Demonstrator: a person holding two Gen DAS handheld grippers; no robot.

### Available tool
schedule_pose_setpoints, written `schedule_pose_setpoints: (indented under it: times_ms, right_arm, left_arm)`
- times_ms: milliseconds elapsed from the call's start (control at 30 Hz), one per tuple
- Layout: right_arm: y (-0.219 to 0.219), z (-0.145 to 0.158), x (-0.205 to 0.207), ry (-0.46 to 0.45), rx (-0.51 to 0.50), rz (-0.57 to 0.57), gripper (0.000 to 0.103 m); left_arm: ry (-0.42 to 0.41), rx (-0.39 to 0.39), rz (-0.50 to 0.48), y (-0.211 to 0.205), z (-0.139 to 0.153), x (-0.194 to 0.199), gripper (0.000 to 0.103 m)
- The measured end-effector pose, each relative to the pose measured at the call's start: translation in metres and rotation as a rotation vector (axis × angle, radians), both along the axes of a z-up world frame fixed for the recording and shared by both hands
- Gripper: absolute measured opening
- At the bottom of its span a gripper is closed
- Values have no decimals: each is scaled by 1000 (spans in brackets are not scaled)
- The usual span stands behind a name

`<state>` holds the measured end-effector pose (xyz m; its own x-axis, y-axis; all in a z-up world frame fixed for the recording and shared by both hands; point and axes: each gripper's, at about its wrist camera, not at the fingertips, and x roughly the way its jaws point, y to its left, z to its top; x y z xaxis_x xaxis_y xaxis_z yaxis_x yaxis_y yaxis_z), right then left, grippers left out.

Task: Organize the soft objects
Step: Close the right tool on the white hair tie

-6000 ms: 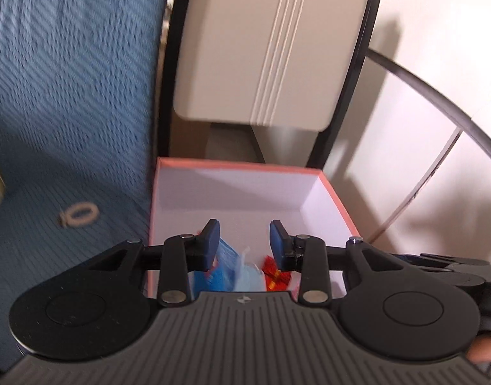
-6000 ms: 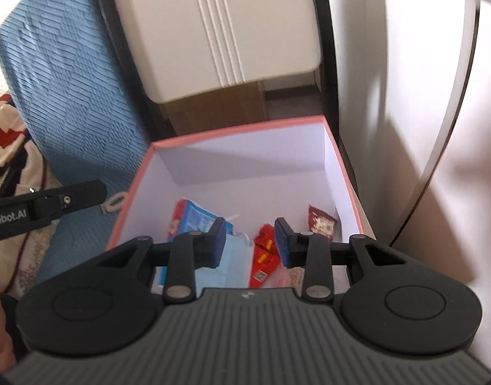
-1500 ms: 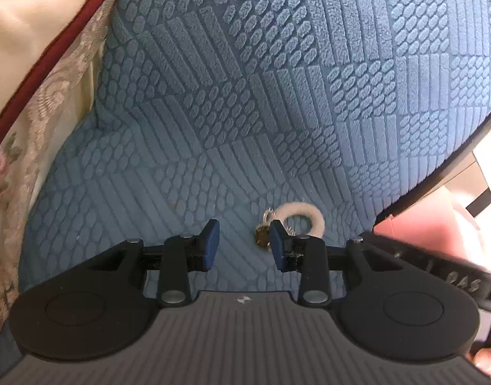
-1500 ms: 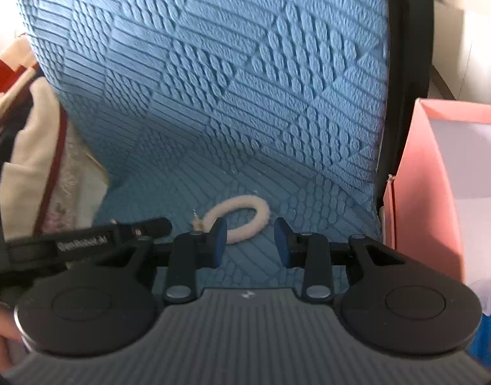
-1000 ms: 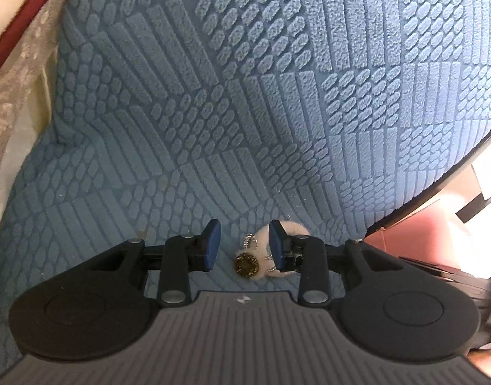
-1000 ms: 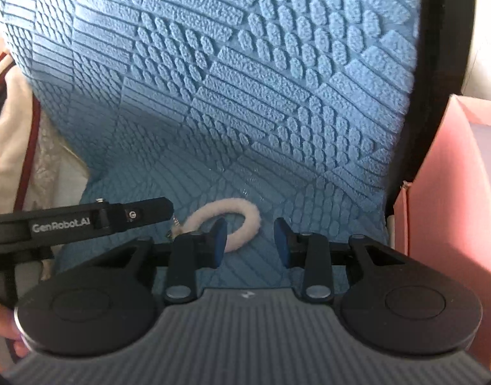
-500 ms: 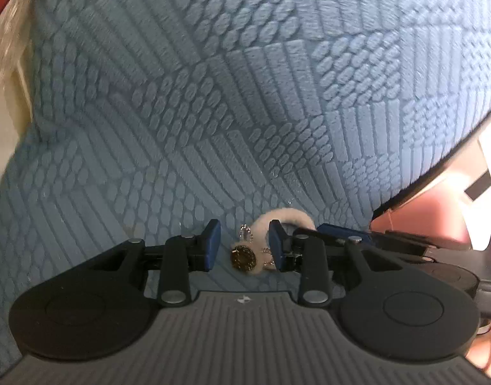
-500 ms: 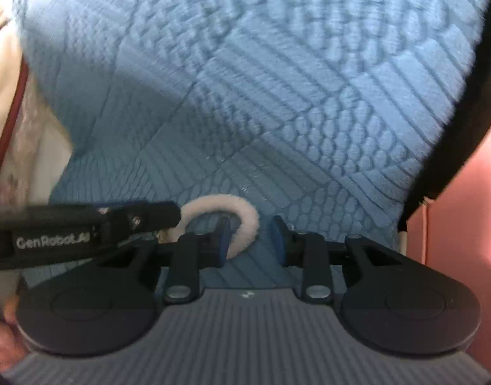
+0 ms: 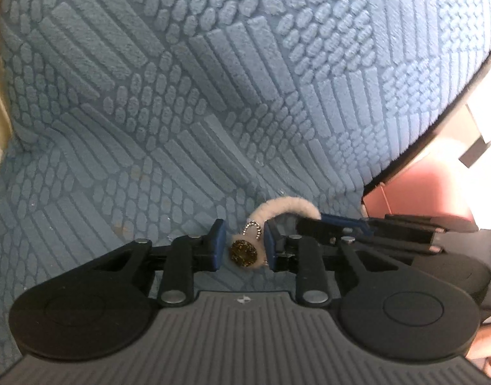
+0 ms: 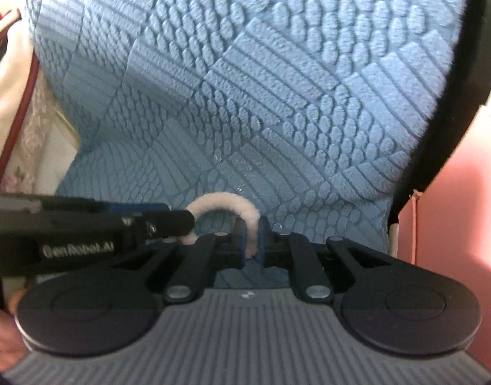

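- Grippers first, nearest the lenses: the left gripper (image 9: 242, 243) fills the bottom of the left wrist view, and the right gripper (image 10: 249, 240) fills the bottom of the right wrist view.
- Left wrist view alone shows the round gold charm (image 9: 243, 251) and a little beaded loop on the fluffy hair tie (image 9: 287, 210); they sit between the blue pads (image 9: 219, 243) of the left gripper. The right pad touches the fluff. A thin gap shows beside the left pad, so I cannot tell whether that pad presses. These jaws have just been closing, with the charm end of the tie between them.
- Same view shows the right gripper coming in from the right, its tips at the far end of the tie's arc.
- Right wrist view alone shows the clamp plainly: the right gripper's pads (image 10: 242, 240) are pinched together on the tie's cream band, which stands squeezed between them. These jaws have just been closing onto it.
- That view also shows the left gripper reaching in from the left, and a bit of the person's hand (image 10: 1, 330) at the lower left corner.
- Beyond the tips, the tie's loop arches up off the blue textured seat cover (image 9: 213, 96), which rises behind as a backrest.
- Farther right, a pink box (image 10: 463, 211) stands beside the seat's black edge.
- Far left in the right wrist view lies cream floral fabric with red piping (image 10: 17, 102).
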<state>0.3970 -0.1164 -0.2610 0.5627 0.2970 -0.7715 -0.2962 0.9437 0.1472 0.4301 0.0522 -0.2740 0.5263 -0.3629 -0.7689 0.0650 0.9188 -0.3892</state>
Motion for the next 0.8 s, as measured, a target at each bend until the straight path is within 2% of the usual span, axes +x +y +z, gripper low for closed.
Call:
schedule_pose_setpoints:
  times_ms: [133, 367, 800]
  right_arm:
    - [-8, 6, 0, 12, 50, -11, 11]
    - [-18, 9, 5, 24, 82, -18, 11]
    - [-21, 28, -19, -15, 74, 2, 11]
  left_arm:
    - [-9, 16, -38, -13, -3, -3, 24]
    - [-35, 38, -50, -27, -6, 1, 14]
    - [-54, 41, -18, -12, 13, -20, 14]
